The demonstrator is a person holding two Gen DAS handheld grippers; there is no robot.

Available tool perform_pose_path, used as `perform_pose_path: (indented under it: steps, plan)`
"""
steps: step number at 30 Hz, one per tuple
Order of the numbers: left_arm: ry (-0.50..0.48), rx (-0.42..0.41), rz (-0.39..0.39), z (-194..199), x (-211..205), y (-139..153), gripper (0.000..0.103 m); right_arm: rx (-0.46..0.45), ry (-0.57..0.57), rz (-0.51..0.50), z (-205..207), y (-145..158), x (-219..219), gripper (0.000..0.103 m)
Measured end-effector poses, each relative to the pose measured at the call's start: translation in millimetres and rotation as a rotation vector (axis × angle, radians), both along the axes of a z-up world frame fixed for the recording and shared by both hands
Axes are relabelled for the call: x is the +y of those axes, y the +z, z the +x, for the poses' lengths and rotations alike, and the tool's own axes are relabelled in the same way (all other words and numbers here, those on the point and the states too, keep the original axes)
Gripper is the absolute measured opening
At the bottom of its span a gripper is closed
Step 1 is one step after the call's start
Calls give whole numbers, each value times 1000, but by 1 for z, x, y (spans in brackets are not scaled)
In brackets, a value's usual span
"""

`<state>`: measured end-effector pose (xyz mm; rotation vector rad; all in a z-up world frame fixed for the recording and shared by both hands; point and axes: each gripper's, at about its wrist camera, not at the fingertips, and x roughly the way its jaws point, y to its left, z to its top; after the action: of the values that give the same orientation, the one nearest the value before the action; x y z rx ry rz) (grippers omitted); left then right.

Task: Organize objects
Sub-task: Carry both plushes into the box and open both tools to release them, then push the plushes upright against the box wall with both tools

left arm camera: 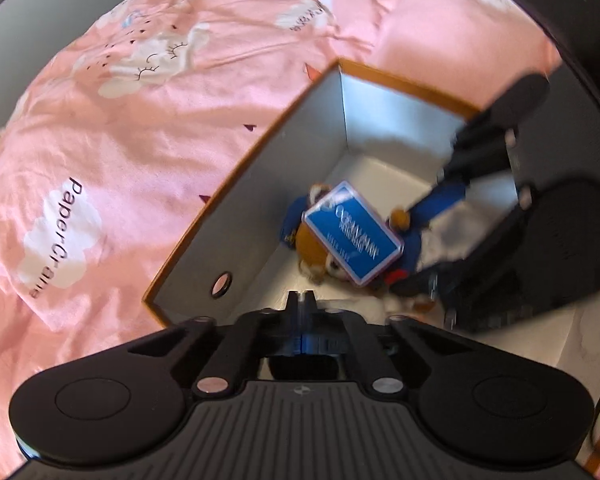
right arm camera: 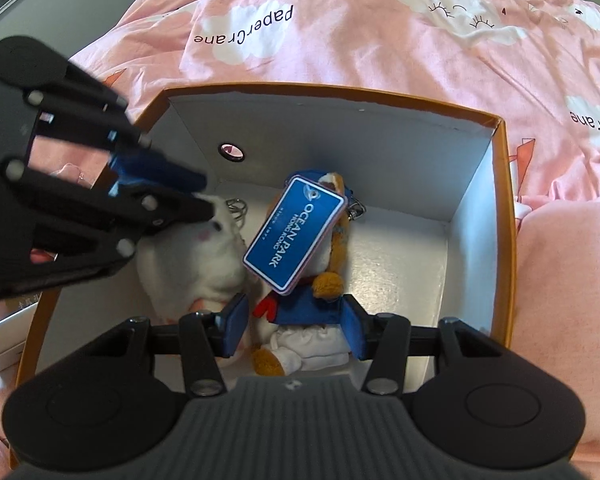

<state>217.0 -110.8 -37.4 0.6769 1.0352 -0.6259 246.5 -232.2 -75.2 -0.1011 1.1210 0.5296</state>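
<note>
L gripper (right arm camera: 204, 196), fingers together, sits over the white plush (right arm camera: 204, 256) at the box's (right arm camera: 340, 94) left side. Bear w/ blue tag (right arm camera: 294, 234) lies mid-box. R gripper (right arm camera: 294, 324), fingers apart, straddles bear's (right arm camera: 312, 308) body.

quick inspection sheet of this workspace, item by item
surface: pink bedspread with cloud prints and "PaperCrane" lettering, wrinkled.
job's things: open orange box with white inside, resting on the bedspread; in it a plush toy in blue with a blue "Ocean Park Hong Kong" tag lying on it, and a white plush with a metal ring beside it.
clutter: nothing seen.
grippers: left hand-held gripper reaches into the box, tips at the white plush, shut as seen in its own view; right hand-held gripper open, fingers either side of the blue plush, not clamped.
cables: nothing seen.
surroundings: dark edges beyond the bed, too unclear to identify.
</note>
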Motion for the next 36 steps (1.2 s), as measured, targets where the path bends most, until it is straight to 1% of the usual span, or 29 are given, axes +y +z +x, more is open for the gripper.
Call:
perform_pose_path:
  steps: [1, 3, 4, 5, 6, 8, 9, 10, 11, 13, 15, 16, 17, 18, 20, 22, 23, 26, 28, 30, 32, 34, 36]
  plan:
    - [-22, -14, 37, -2, 0, -3, 2, 0, -5, -2, 1, 0, 0, 49]
    - [-58, -40, 89, -6, 3, -5, 2, -1, -25, -11, 3, -1, 0, 34]
    - [-63, -44, 104, -5, 5, -6, 2, 5, -37, -3, 4, 0, -1, 32]
    - [-57, -36, 97, -5, 8, -5, 2, 14, -50, 10, 5, 0, -3, 24]
    - [-50, -18, 76, -4, 11, -2, 4, 23, -59, 24, 5, 0, -5, 23]
    - [-46, 12, 36, -5, 16, 5, 6, 25, -61, 37, 4, 2, -6, 25]
    - [-57, 18, 27, -7, 16, 7, 13, 16, -58, 33, 2, 3, -6, 27]
    - [-74, 20, 26, -10, 16, 10, 16, 3, -57, 24, 1, 5, -6, 28]
    - [-94, 18, 30, -13, 14, 11, 22, -7, -51, 20, 0, 8, -5, 34]
    - [-132, 21, 35, -18, 10, 14, 27, -26, -29, 21, -5, 13, -4, 35]
    - [-171, 43, 42, -22, 5, 16, 28, -43, -2, 24, -8, 19, -3, 37]
    - [-197, 53, 47, -26, 3, 17, 33, -47, 9, 23, -10, 21, -2, 38]
    - [-222, 67, 54, -30, 0, 18, 40, -46, 19, 24, -12, 23, -1, 40]
    - [-240, 80, 65, -32, -2, 17, 43, -38, 36, 33, -14, 24, 1, 41]
    - [-264, 78, 115, -36, -8, 10, 43, -2, 72, 65, -20, 25, 2, 41]
    - [-276, 56, 189, -38, -13, -4, 39, 34, 103, 88, -25, 23, 5, 41]
    - [-276, 47, 211, -37, -14, -9, 36, 49, 118, 92, -29, 21, 7, 41]
    - [-267, 7, 251, -32, -17, -17, 32, 57, 133, 72, -35, 13, 15, 41]
    - [-242, -19, 276, -26, -17, -21, 27, 59, 122, 64, -32, 6, 19, 41]
    - [-208, -41, 293, -19, -16, -26, 24, 70, 102, 77, -27, -1, 22, 41]
    - [-163, -74, 303, -12, -15, -30, 23, 78, 78, 99, -20, -6, 24, 40]
    - [-117, -111, 288, -6, -12, -31, 23, 97, 49, 136, -12, -10, 25, 38]
    - [-79, -130, 254, -2, -8, -28, 23, 107, 28, 158, -6, -14, 29, 35]
